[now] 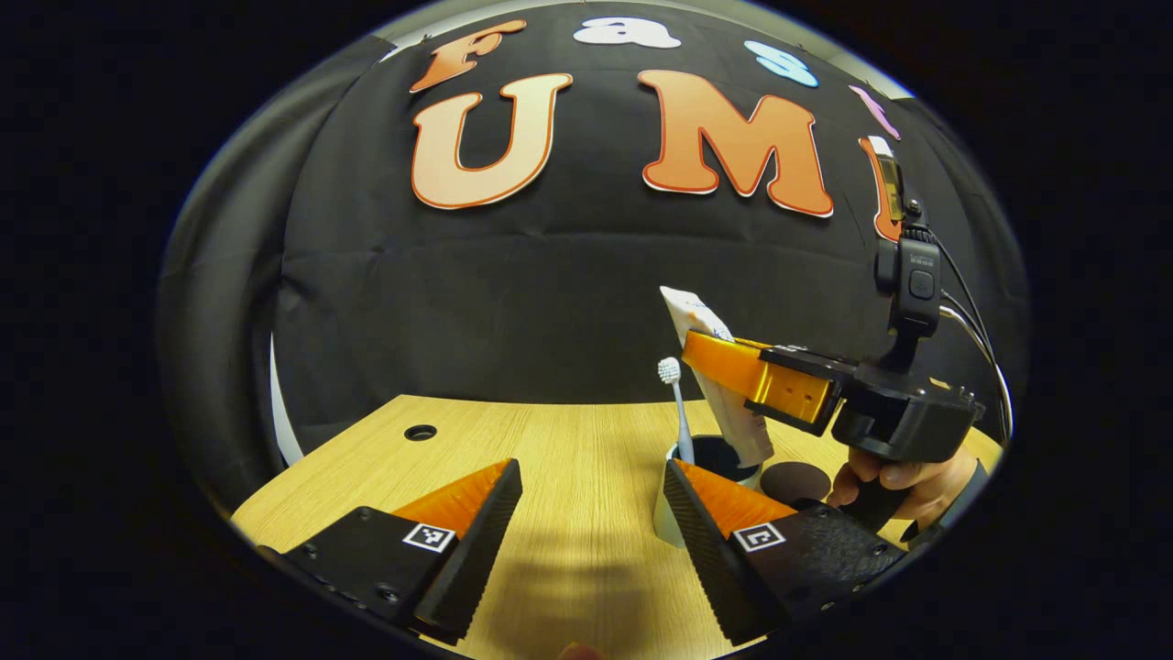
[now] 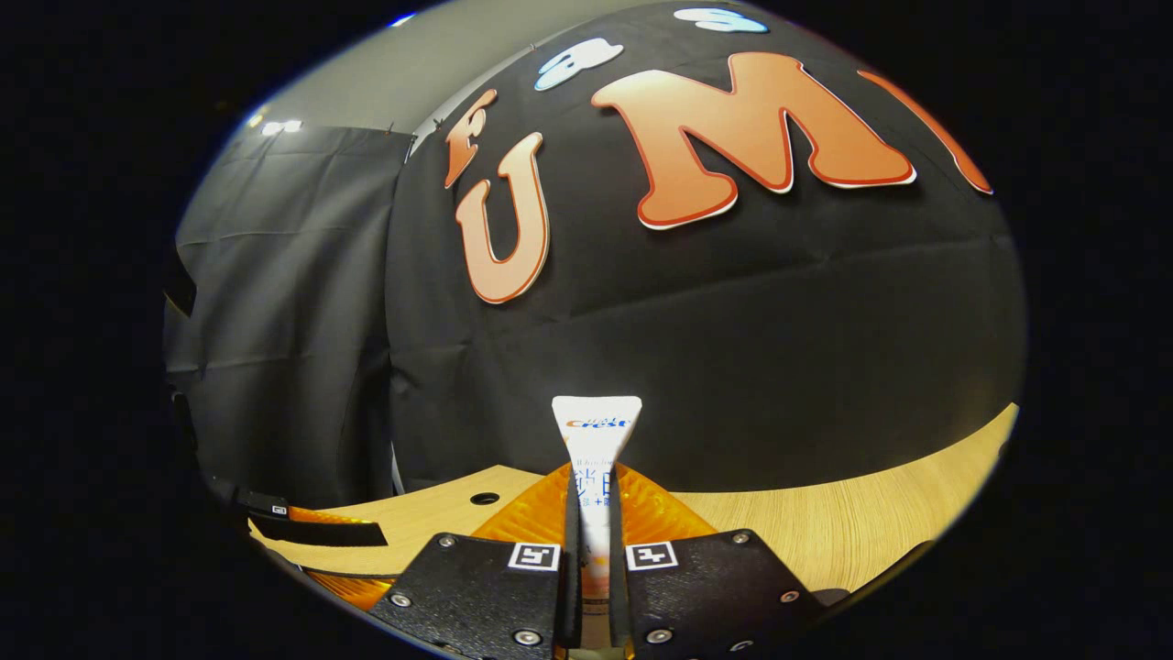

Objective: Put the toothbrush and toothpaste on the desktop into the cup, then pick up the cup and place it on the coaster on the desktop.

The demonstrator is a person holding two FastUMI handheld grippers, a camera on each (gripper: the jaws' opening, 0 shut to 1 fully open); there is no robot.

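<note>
In the left gripper view a white cup with a dark inside stands on the wooden desk, behind my left gripper's right finger. A toothbrush stands in it, head up. My right gripper is shut on a white toothpaste tube, whose lower end dips into the cup. A dark round coaster lies just right of the cup. My left gripper is open, low over the desk in front of the cup. The right gripper view shows the toothpaste tube upright between the right gripper's closed fingers.
A hand holds the right gripper's handle at the desk's right side. A small round hole sits in the desk at the back left. The left gripper's finger shows at the lower left of the right gripper view.
</note>
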